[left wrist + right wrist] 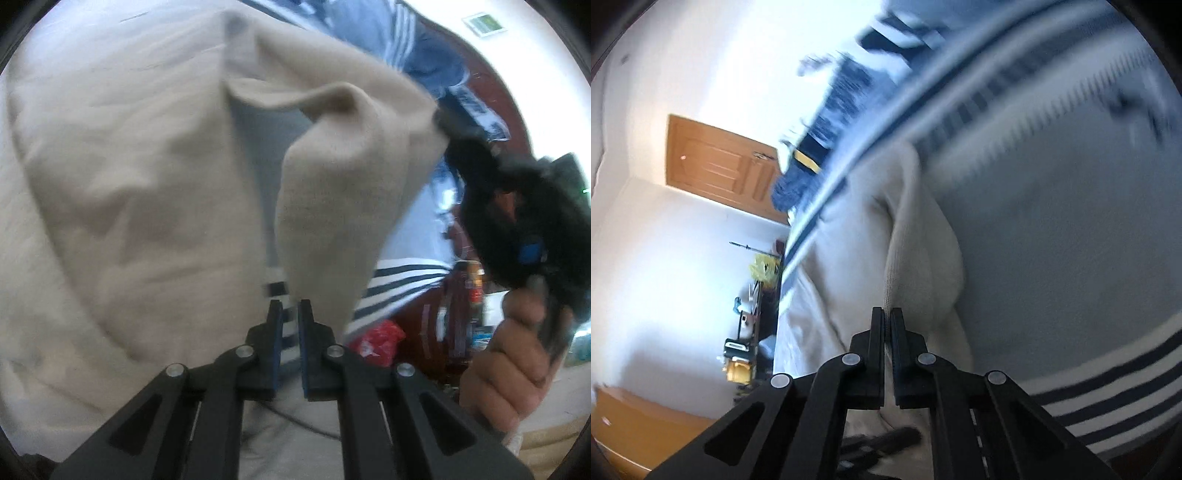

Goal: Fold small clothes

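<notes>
A beige garment (147,184) hangs in the air and fills most of the left wrist view. One corner of it runs down to a point between the fingertips of my left gripper (290,306), which is shut on it. At the upper right, my right gripper (441,122) pinches another corner of the cloth; a hand (509,362) holds its handle. In the right wrist view the right gripper (887,314) is shut on an edge of the beige garment (916,258), which rises in a fold from the tips.
A grey bedspread (1052,240) with navy and white stripes (399,280) lies under the garment. Blue clothing (424,48) lies at its far side. A red bag (380,336), a wooden door (716,162) and cluttered shelves (746,332) stand beyond the bed.
</notes>
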